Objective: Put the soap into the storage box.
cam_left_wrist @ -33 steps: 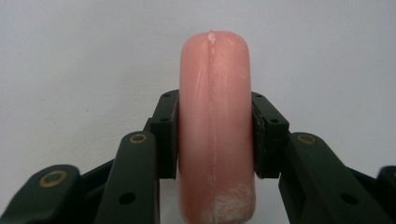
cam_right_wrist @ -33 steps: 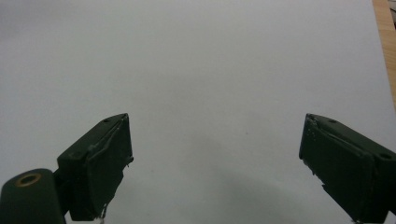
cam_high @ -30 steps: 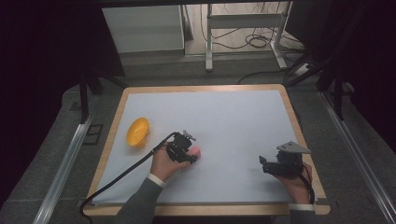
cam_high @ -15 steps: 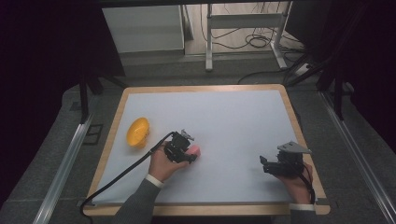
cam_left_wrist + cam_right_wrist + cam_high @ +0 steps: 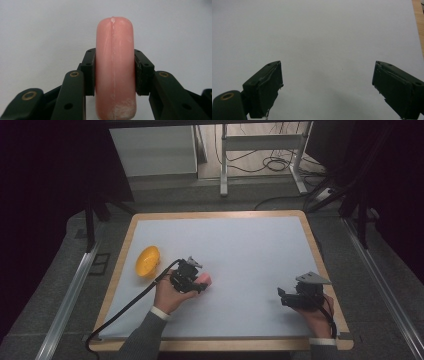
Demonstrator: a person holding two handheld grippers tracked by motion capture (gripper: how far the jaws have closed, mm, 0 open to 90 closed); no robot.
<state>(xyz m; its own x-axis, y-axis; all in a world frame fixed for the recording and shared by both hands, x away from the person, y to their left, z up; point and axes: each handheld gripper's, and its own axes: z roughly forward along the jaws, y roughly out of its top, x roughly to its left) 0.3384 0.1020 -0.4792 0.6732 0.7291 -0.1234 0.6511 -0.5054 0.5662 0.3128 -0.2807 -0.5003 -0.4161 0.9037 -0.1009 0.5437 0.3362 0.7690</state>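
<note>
On the white-covered worktop (image 5: 240,250) with a light wooden rim, the left gripper (image 5: 200,284) sits in the person's left hand (image 5: 170,296) toward the near left part of the surface, its black cable trailing off toward the near left corner. Its two black fingers (image 5: 89,72) are clamped on a smooth pink sausage-shaped piece with rounded ends (image 5: 115,67), one pad pressing on each long side, so the piece runs lengthwise between them and juts out past the fingertips over the pale surface. A faint seam runs down the middle of the piece, and a whitish scuffed patch marks its near end. In the high view the same pink piece (image 5: 204,280) shows as a small spot at the front of that gripper, low over the worktop; whether it touches the surface cannot be told. Just to the left, near the worktop's left edge, lies a shallow orange plastic bowl (image 5: 148,261), close to the left gripper but apart from it. The right gripper (image 5: 283,297), topped by a grey three-cornered plate, is held in the person's right hand (image 5: 316,312) near the near right corner, well apart from the pink piece. Its fingers (image 5: 265,87) stand wide apart with nothing but bare white surface between them.
</note>
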